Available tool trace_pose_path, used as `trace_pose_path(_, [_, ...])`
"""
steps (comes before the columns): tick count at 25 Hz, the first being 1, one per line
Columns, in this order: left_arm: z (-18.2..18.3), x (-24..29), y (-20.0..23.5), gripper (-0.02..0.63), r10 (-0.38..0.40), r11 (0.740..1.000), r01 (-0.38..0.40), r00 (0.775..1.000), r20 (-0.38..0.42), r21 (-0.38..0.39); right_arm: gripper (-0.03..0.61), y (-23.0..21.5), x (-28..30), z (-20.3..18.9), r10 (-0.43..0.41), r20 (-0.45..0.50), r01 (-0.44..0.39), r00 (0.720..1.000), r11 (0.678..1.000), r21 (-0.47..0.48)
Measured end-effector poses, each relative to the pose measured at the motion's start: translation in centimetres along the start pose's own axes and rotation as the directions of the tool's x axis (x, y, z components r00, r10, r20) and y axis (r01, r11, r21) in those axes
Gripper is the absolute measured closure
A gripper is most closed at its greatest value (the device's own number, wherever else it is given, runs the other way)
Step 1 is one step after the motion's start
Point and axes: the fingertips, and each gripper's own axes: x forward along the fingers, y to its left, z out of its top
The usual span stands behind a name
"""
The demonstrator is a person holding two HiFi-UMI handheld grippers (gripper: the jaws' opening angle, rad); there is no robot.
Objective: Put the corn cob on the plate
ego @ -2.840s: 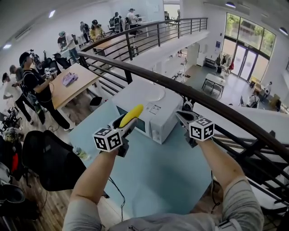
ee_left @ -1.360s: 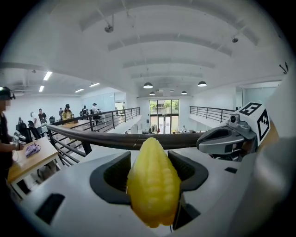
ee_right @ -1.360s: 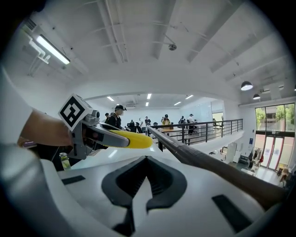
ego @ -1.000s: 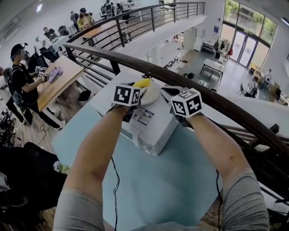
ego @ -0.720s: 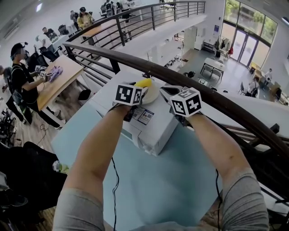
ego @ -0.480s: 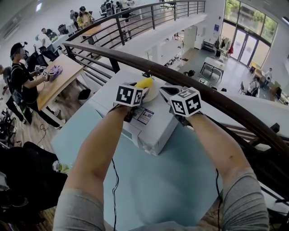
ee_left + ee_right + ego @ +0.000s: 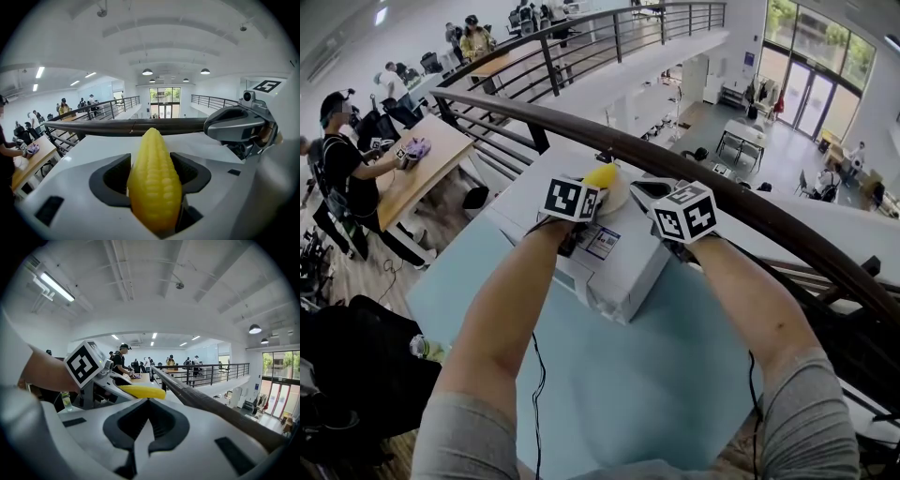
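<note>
My left gripper (image 7: 592, 184) is shut on the yellow corn cob (image 7: 601, 174), whose tip pokes out past the jaws over the white plate (image 7: 617, 199) on top of the microwave (image 7: 623, 272). In the left gripper view the corn cob (image 7: 153, 180) stands lengthwise between the dark pads (image 7: 112, 178) and hides the plate. My right gripper (image 7: 649, 190) hovers just right of the plate, jaws together and holding nothing. In the right gripper view my right gripper (image 7: 146, 404) is shut, with the corn cob (image 7: 140, 391) and the left gripper (image 7: 96, 380) close on the left.
A dark handrail (image 7: 741, 211) runs across just behind the microwave, with an open drop to a lower floor beyond. The microwave sits on a pale blue table (image 7: 656, 375). People work at a wooden table (image 7: 412, 178) to the left.
Since the earliest frame both grippers have come from in front of the microwave to above its top. Over the last second the left gripper has sunk slightly with the corn; the right has kept still.
</note>
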Motion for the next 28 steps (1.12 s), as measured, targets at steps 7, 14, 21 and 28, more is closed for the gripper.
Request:
trace_pose_path(7, [-0.2, 0.0, -0.2, 0.313, -0.015, 1.0, 0.015, 1.0, -0.007, 0.001, 0.561, 0.0, -0.1, 0.1, -0.003, 0.002, 0.003, 1.0, 1.0, 0.004])
trace_pose_path(14, [0.1, -0.3, -0.2, 0.267, -0.02, 1.0, 0.021, 1.0, 0.009, -0.014, 0.563, -0.1, -0.3, -0.2, -0.009, -0.001, 0.009, 1.0, 1.0, 0.009])
trace_pose_path(21, [1.2, -1.4, 0.0, 0.249, -0.033, 0.999, 0.036, 0.997, 0.065, -0.04, 0.562, -0.3, -0.6, 0.2, -0.021, 0.005, 0.021, 1.0, 1.0, 0.008])
trace_pose_path(28, [2.1, -3.8, -0.4, 0.247, -0.04, 0.995, 0.049, 0.994, 0.104, -0.082, 0.563, 0.5, -2.2, 1.0, -0.041, -0.02, 0.041, 0.999, 0.999, -0.02])
